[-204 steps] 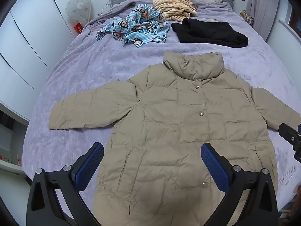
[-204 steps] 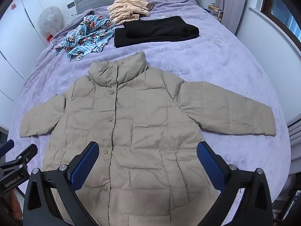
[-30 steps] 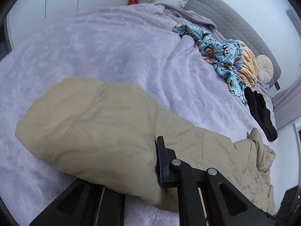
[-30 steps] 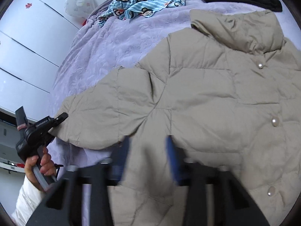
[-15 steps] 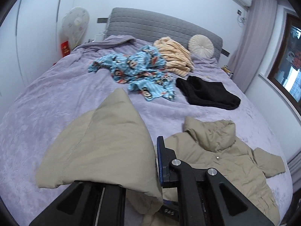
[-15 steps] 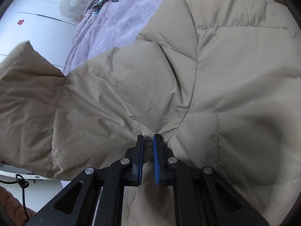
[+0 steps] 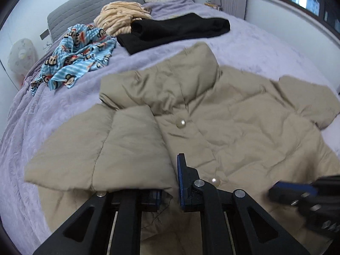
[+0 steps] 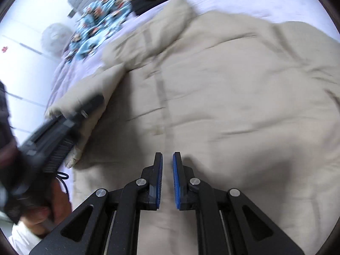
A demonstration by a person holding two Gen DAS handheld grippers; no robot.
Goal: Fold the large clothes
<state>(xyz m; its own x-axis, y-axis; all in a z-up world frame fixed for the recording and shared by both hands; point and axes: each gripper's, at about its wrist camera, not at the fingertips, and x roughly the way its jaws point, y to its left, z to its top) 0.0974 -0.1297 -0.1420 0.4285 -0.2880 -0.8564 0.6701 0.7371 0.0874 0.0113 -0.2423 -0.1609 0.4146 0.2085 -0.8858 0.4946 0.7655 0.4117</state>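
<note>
Folding the left sleeve (image 7: 119,148) across the front of the beige puffer coat (image 7: 244,127).

On the purple bed (image 7: 53,106) the coat lies face up, collar toward the headboard. The left hand-held gripper (image 7: 169,191) is clamped on the sleeve's cuff end, which now lies over the chest beside the pearl snaps. The right hand-held gripper (image 8: 167,180) has its jaws nearly together with nothing visibly pinched, hovering above the coat's middle. Next, I judge, the left lets the cuff go flat, then the far sleeve (image 7: 312,104), still spread out, needs the same fold.
</note>
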